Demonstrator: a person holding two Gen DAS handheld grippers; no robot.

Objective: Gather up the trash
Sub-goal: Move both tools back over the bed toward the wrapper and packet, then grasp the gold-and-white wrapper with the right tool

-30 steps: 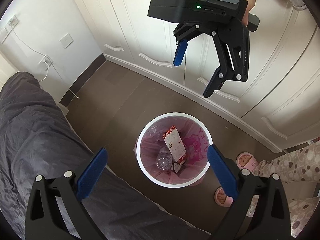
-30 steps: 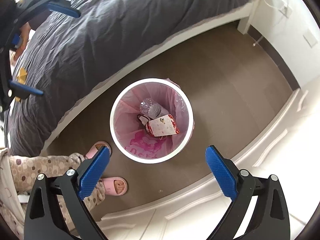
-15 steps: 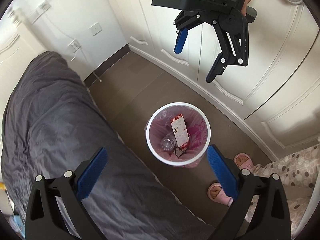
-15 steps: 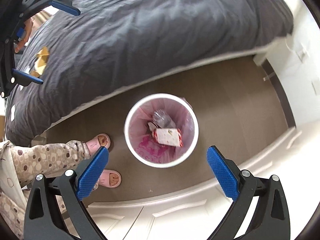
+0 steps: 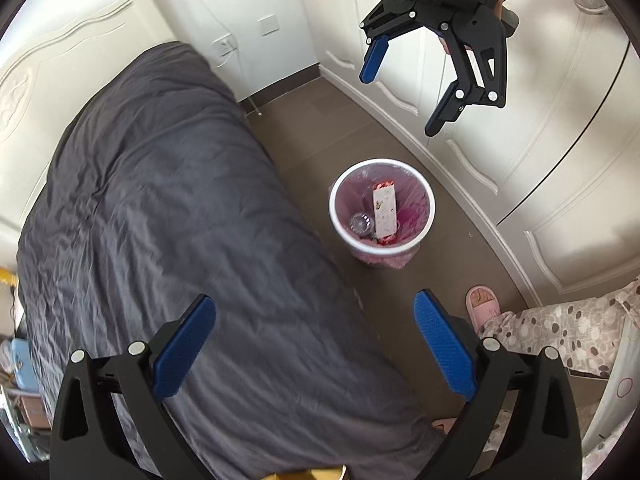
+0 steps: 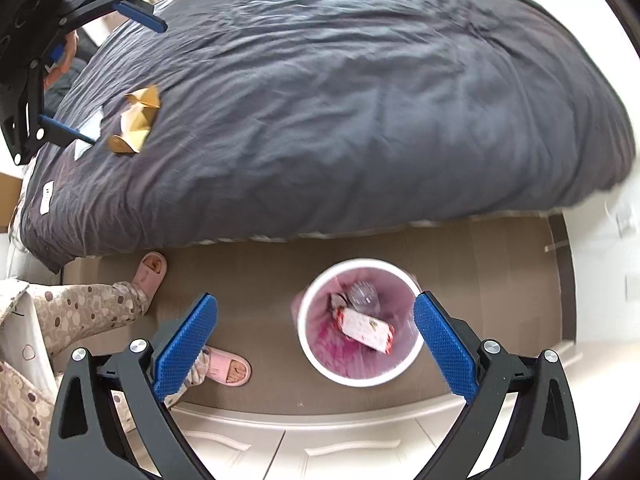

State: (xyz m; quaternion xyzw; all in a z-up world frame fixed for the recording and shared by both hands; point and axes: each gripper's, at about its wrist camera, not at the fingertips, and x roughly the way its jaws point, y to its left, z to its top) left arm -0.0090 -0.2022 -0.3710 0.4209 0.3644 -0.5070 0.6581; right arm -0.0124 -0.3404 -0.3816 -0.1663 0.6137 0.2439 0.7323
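Observation:
A white trash bin (image 5: 427, 192) with a pink liner stands on the brown floor beside the bed; it also shows in the right wrist view (image 6: 316, 364). Inside lie a white and red carton (image 5: 384, 211) (image 6: 366, 330) and a clear plastic bottle (image 5: 360, 222) (image 6: 363, 295). Gold wrappers (image 6: 138, 118) and white paper scraps (image 6: 86, 136) lie on the dark grey bedcover (image 6: 340, 92). My left gripper (image 5: 314, 350) is open and empty above the bed edge; it shows again at the right wrist view's upper left (image 6: 116, 80). My right gripper (image 6: 316, 346) is open and empty, high over the bin (image 5: 398, 88).
White wardrobe doors (image 5: 540, 120) line the floor strip opposite the bed. The person's legs in spotted trousers and pink slippers (image 6: 228, 368) (image 5: 482, 302) stand on the floor near the bin. A wall socket with a cable (image 5: 226, 46) is beyond the bed's end.
Both grippers have risen and drawn back from the bin, which now looks smaller. The left view has swung over the bed; the right view now shows the wrappers on the bedcover. Both stay open.

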